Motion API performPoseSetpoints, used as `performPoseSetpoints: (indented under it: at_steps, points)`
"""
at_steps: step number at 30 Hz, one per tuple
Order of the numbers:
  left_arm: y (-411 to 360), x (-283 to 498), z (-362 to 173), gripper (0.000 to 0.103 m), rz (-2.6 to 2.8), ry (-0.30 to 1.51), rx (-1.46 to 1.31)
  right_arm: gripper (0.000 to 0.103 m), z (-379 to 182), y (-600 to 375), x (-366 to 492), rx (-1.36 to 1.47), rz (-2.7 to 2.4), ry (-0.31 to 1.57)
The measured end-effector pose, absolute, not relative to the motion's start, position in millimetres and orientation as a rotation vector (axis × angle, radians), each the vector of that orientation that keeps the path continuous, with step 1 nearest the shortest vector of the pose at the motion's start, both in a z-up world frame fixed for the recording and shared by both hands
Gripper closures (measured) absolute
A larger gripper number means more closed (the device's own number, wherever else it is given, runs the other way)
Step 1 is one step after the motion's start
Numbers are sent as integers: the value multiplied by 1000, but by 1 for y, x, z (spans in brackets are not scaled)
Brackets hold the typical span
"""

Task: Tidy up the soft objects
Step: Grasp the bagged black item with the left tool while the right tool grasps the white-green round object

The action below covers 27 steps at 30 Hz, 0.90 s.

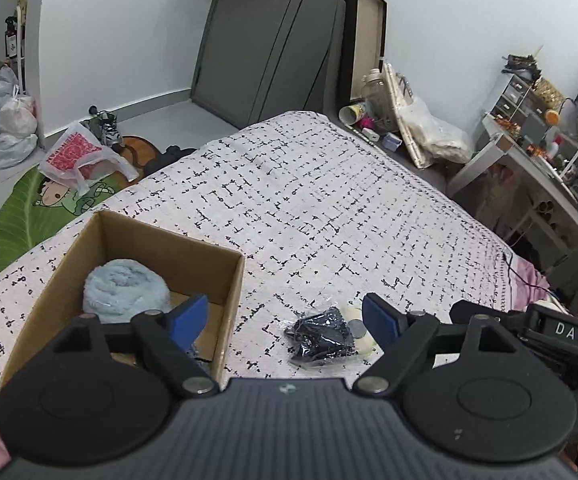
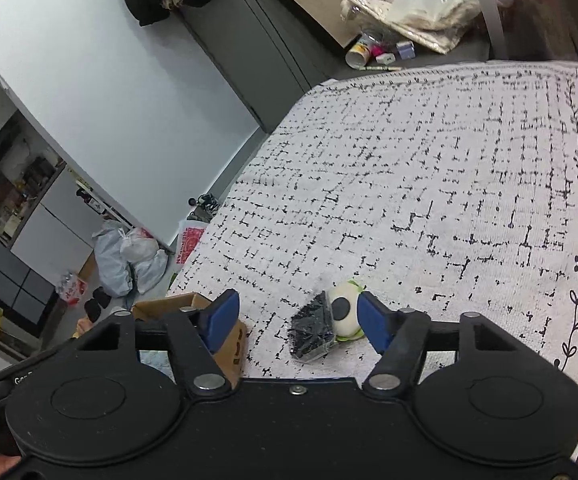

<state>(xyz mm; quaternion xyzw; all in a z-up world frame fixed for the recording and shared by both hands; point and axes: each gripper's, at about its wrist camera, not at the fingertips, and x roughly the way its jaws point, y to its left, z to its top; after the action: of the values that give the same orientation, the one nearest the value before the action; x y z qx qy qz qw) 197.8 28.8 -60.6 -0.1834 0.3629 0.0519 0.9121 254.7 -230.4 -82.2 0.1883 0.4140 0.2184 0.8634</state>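
Left wrist: left gripper (image 1: 281, 322) hanging open, gripping nothing; cardboard box (image 1: 225, 276) near bed's (image 1: 329, 200) near-left edge, already holding blue fluffy roll (image 1: 125, 288).

Right wrist: right gripper (image 2: 295, 320) open, nearing black packet (image 2: 313, 334) and cream plush (image 2: 343, 312) touching it. Centring before pinching; likely taking one at a time.

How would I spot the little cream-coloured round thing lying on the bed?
Find the open brown cardboard box on the white black-flecked bedspread. Just right of it lie two small items touching: a crinkly black plastic-wrapped packet and, on its far right side, the cream round plush toy. Only the toy has a dark grey oval spot.
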Motion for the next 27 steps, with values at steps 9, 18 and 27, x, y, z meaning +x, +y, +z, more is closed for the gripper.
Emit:
performPoseSetpoints:
  at_steps: [9,18,27]
  points:
    - [2,216,-70,20,121,767,-392,43,-108,-248,278,433,499,900]
    - [-20,240,-99,21,176,800,-388,42,-128,-257,308,424,533,931]
    - [-28,257,-129,23,245,815,-425,42,-149,-255,332,473,588,986]
